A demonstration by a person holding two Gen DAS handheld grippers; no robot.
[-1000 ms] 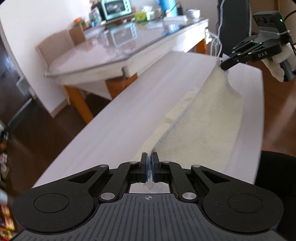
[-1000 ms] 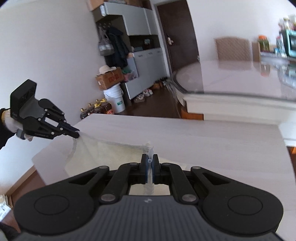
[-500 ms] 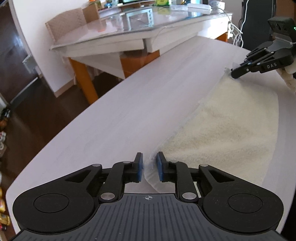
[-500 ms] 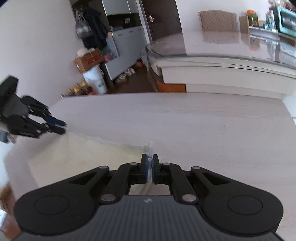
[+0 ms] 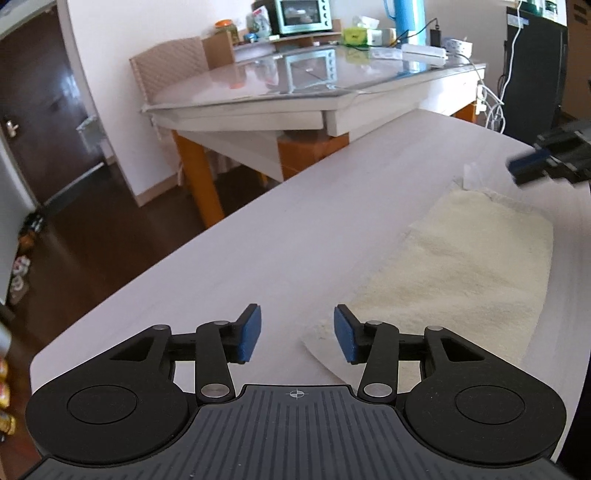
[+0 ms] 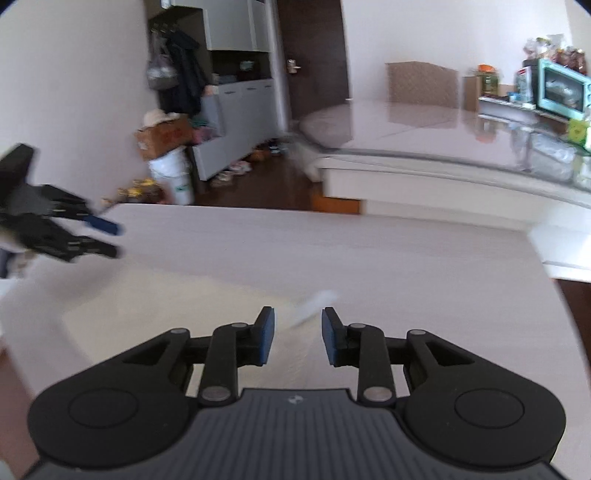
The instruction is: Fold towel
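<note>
A cream towel (image 5: pixel 465 273) lies flat, folded, on the pale wooden table (image 5: pixel 280 243). My left gripper (image 5: pixel 297 334) is open and empty, just above the towel's near corner. In the right wrist view my right gripper (image 6: pixel 297 334) is open and empty over the towel (image 6: pixel 177 310), with a white tag (image 6: pixel 314 301) sticking out between the fingers. The right gripper shows blurred in the left wrist view (image 5: pixel 539 168), beyond the towel's far corner. The left gripper shows blurred in the right wrist view (image 6: pixel 107 240).
A glass-topped table (image 5: pixel 332 81) with orange legs stands beside the work table, with a toaster oven (image 5: pixel 301 16) and clutter behind it. A chair (image 6: pixel 421 83), cabinets and a cardboard box (image 6: pixel 164 136) stand beyond, on dark floor.
Both grippers held the towel's corners in the air, lowered it flat onto the table, then opened and let go. The left opened first, then the right.
</note>
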